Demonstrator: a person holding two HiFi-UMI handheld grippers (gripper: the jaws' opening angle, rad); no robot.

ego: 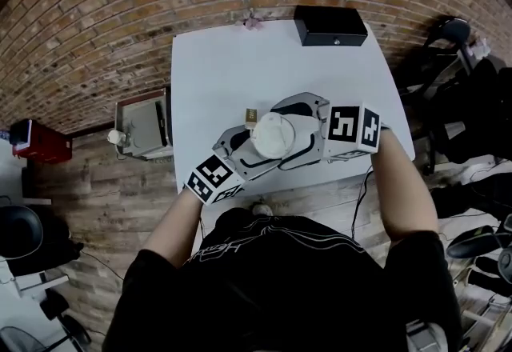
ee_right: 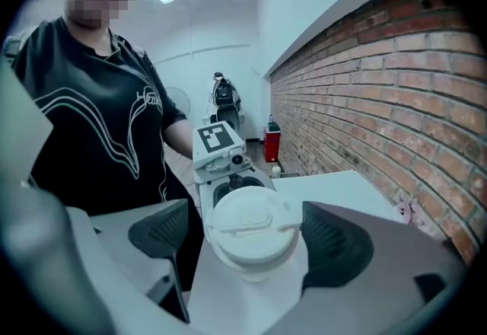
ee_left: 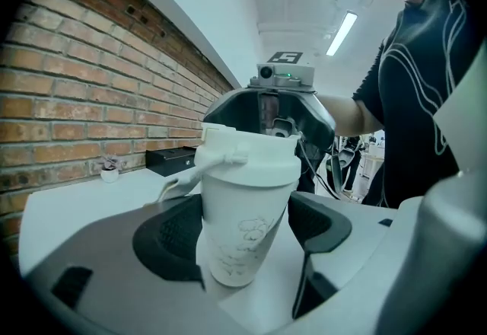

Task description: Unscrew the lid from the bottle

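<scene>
Brick wall (ego: 120, 22) behind a white table (ego: 240, 62); the bottle (ee_left: 245, 196) is up off the table, above its near part. Left gripper (ee_left: 247, 225) pinches the bottle's body, a pad on each side. Right gripper (ee_right: 249, 238) is spread wide around the lid (ee_right: 247, 219), pads clear of it (lid still seated). Risk: closing off-centre, the right pads may slip on the lid's rim. A hard twist could spin the smooth body in the left pads, or tip it out.
</scene>
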